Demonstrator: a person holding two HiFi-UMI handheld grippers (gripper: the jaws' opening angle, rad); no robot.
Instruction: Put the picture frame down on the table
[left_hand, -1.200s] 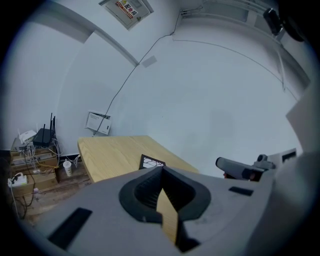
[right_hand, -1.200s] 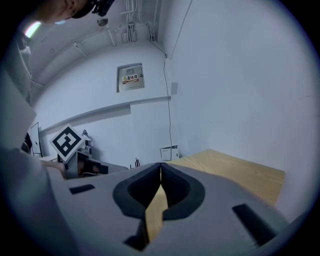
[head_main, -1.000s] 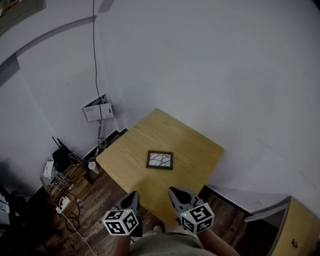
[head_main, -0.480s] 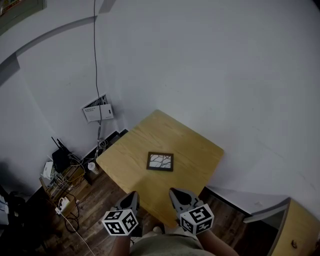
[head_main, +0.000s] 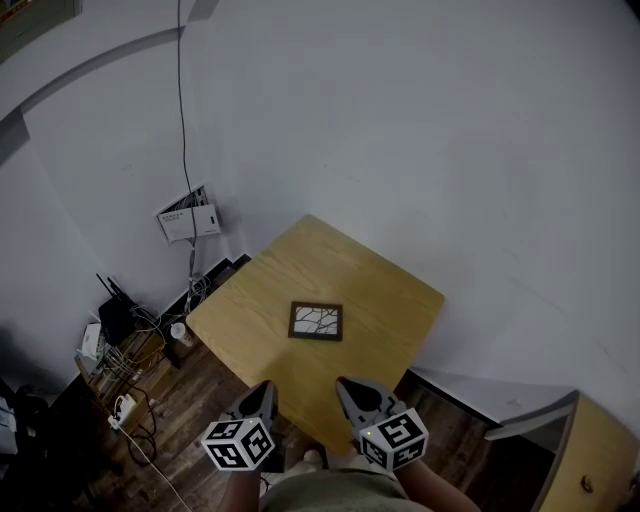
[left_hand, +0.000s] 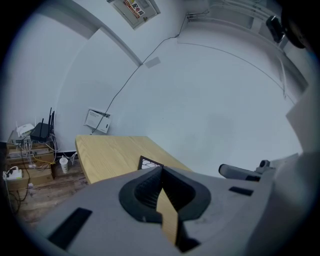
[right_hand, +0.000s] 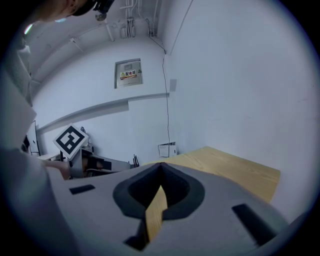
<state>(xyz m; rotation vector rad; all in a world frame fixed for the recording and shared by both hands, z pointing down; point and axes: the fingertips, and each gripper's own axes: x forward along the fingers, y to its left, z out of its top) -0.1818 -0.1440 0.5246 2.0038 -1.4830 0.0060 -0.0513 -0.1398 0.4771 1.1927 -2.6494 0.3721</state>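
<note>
While picture frame (head_main: 316, 321) lies flat on table (head_main: 380, 290), left tool (head_main: 262, 396), right tool (head_main: 351, 391) closed, empty; frame's image indistinct.

Table (head_main: 385, 290) pale yellow wood grain; picture frame (head_main: 316, 321) dark brown, white picture, black branching lines.

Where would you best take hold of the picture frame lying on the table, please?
Probably the near rail of its dark border, from the person's side: the picture frame lies flat on the table, so only an edge offers a pinch, and the right gripper is there.
</note>
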